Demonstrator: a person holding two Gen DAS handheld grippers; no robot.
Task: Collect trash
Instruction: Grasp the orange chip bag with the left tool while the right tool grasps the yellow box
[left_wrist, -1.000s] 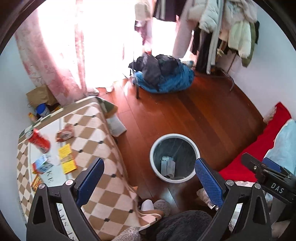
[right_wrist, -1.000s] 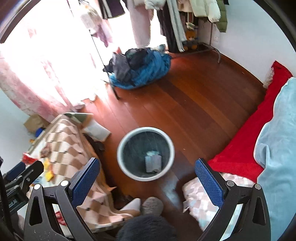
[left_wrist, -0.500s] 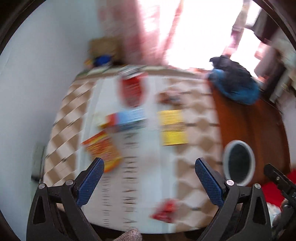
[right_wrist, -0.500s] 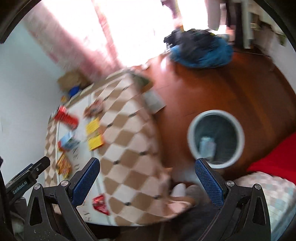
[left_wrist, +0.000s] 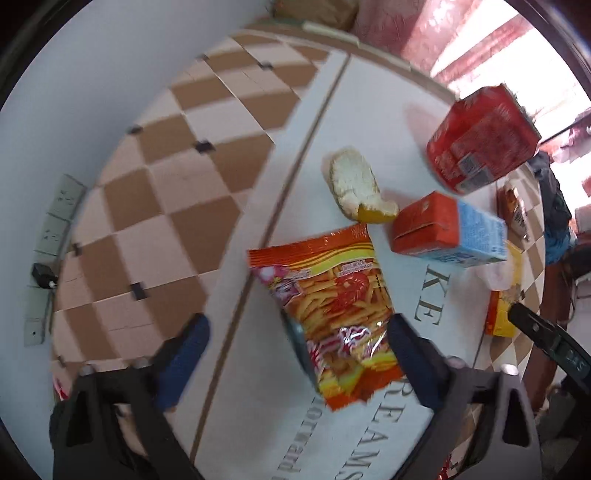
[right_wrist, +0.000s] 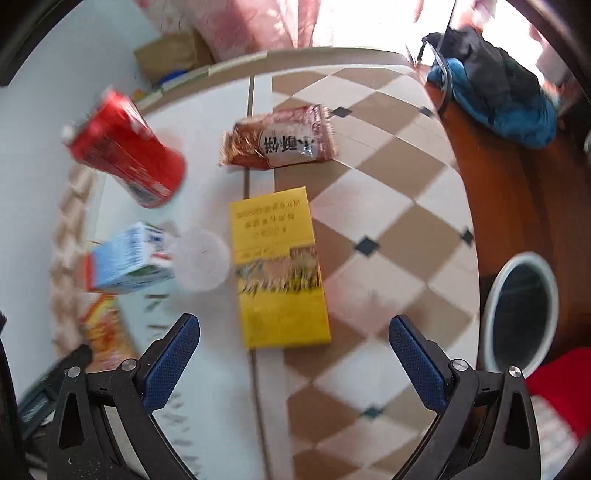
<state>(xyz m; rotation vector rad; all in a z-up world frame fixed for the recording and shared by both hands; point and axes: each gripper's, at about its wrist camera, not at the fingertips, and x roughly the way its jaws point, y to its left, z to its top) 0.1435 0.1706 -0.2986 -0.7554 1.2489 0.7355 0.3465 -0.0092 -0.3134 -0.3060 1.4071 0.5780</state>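
Note:
My left gripper (left_wrist: 295, 354) is open just above the table, its fingers on either side of an orange snack bag (left_wrist: 332, 310). Beyond it lie a bitten piece of bread (left_wrist: 354, 184), a red and blue carton (left_wrist: 447, 236) and a red can (left_wrist: 480, 144). My right gripper (right_wrist: 293, 354) is open above a yellow packet (right_wrist: 277, 266). Past that packet lie a brown wrapper (right_wrist: 280, 144), the red can (right_wrist: 125, 151), the carton (right_wrist: 129, 258) and a clear plastic lid (right_wrist: 201, 258). The bin (right_wrist: 521, 314) stands on the floor at the right.
The table has a checked cloth (right_wrist: 388, 221) with a white middle. A white wall with sockets (left_wrist: 55, 221) is at the left. A blue and black heap of clothes (right_wrist: 495, 92) lies on the wooden floor. A red blanket (right_wrist: 557, 387) is at the lower right.
Both grippers have swung from over the bin and floor to the table and come down close to the trash. Both have stayed open.

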